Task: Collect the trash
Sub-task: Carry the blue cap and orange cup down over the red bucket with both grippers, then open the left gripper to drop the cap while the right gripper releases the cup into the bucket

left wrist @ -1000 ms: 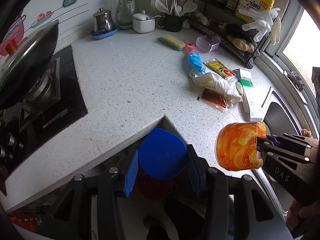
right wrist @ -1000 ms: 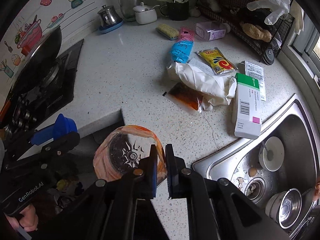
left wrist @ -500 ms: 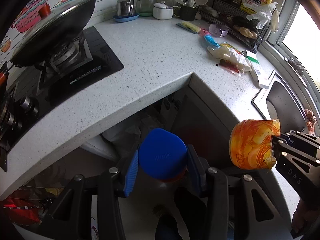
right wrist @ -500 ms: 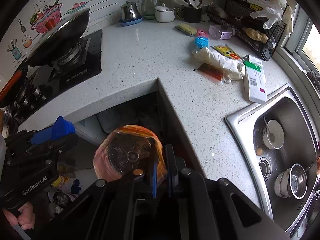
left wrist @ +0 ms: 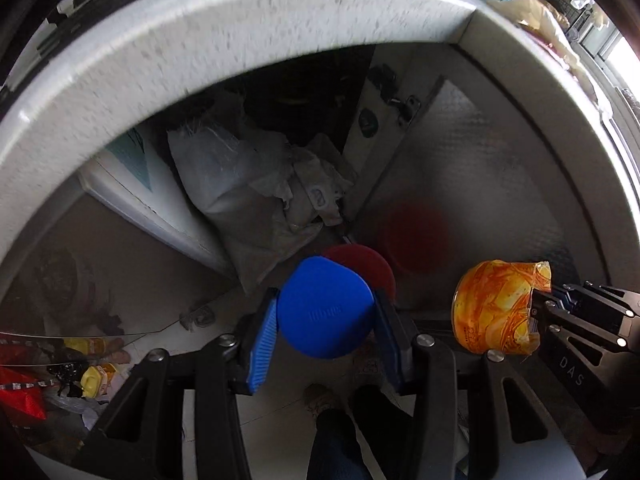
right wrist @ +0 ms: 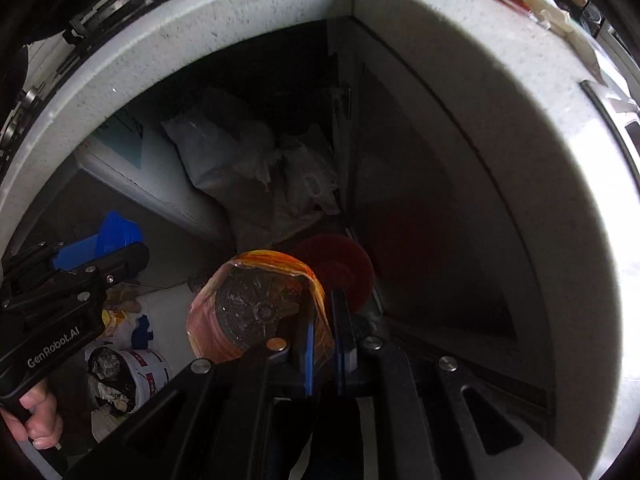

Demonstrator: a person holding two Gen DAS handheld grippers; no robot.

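While left gripper (left wrist: 325, 332) clamps it, blue-lidded container (left wrist: 326, 308) faces lid-up.

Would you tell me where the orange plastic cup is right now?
The orange plastic cup hangs pinched by its torn wrapper in the right gripper, below the counter edge, beside the blue-lidded jar.

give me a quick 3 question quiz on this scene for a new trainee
1. What does the left gripper hold?
2. True or false: the right gripper is open and empty.
3. The red disc on the floor lies: A) below the countertop's inside corner, B) in a sink.

Key: 1. a blue-lidded container. 2. False; it pinches the orange plastic-wrapped cup by its wrapper. 3. A.
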